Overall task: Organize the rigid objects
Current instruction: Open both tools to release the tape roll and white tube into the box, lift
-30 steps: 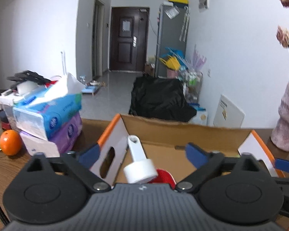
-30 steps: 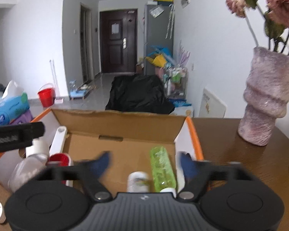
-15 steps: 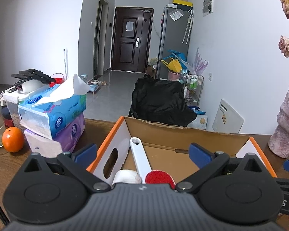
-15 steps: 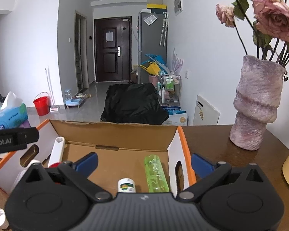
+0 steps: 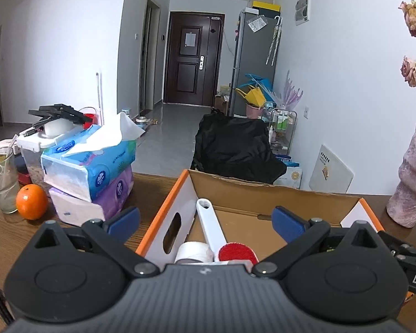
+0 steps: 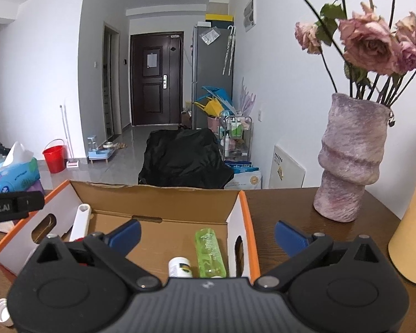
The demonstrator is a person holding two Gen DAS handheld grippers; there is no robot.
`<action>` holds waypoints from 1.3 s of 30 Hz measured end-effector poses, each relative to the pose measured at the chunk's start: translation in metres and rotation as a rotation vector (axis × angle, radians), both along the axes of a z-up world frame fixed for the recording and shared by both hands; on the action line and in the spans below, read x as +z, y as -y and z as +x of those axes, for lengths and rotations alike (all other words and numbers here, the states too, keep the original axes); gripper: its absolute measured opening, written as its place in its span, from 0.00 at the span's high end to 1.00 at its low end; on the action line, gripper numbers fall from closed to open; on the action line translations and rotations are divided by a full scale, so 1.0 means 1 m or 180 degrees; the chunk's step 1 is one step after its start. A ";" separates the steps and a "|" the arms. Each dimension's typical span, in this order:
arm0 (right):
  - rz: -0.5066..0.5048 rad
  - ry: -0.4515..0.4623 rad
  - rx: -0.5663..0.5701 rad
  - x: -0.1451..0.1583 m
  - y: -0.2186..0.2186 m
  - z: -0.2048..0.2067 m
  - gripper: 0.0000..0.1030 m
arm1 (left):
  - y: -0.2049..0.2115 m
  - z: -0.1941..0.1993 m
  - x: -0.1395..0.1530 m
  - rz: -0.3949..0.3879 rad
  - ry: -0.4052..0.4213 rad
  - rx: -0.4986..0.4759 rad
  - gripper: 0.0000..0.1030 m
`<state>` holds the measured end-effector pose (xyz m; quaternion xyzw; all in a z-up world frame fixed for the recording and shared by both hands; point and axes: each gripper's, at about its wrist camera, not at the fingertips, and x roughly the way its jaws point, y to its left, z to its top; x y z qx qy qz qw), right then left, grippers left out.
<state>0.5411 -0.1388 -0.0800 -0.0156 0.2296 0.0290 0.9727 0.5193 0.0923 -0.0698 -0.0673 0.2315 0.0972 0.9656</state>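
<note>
right claw (image 6: pixel 206 234): wide apart, empty | left claw (image 5: pixel 205 219): wide apart, empty

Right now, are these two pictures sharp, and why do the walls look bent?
Left wrist view: sharp, evenly lit; the fisheye lens bows the door and darkens the corners. Right wrist view: also sharp; the vase leans outward from the same lens effect, and the cardboard box edges curve.

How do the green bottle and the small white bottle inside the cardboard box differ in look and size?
In the right wrist view, the green bottle is translucent bright green and long; the small white bottle is opaque white with a dark label and shows much shorter, partly hidden by the tool body. The green bottle lies nearer the box's right wall. Both lie on the cardboard box floor, side by side.
</note>
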 end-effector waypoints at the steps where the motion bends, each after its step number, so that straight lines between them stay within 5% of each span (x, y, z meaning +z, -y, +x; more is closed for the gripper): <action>1: -0.0004 0.0018 -0.0005 0.002 0.001 -0.003 0.00 | 0.000 -0.002 0.001 0.0002 0.0006 -0.0001 0.00; 18: -0.0030 0.0261 -0.0051 0.032 0.009 -0.066 0.00 | 0.001 -0.051 0.020 0.0026 0.0079 -0.0001 0.00; 39: 0.0082 0.0143 -0.0078 0.034 0.012 -0.139 0.00 | 0.001 -0.138 0.032 0.0054 0.0043 -0.0038 0.00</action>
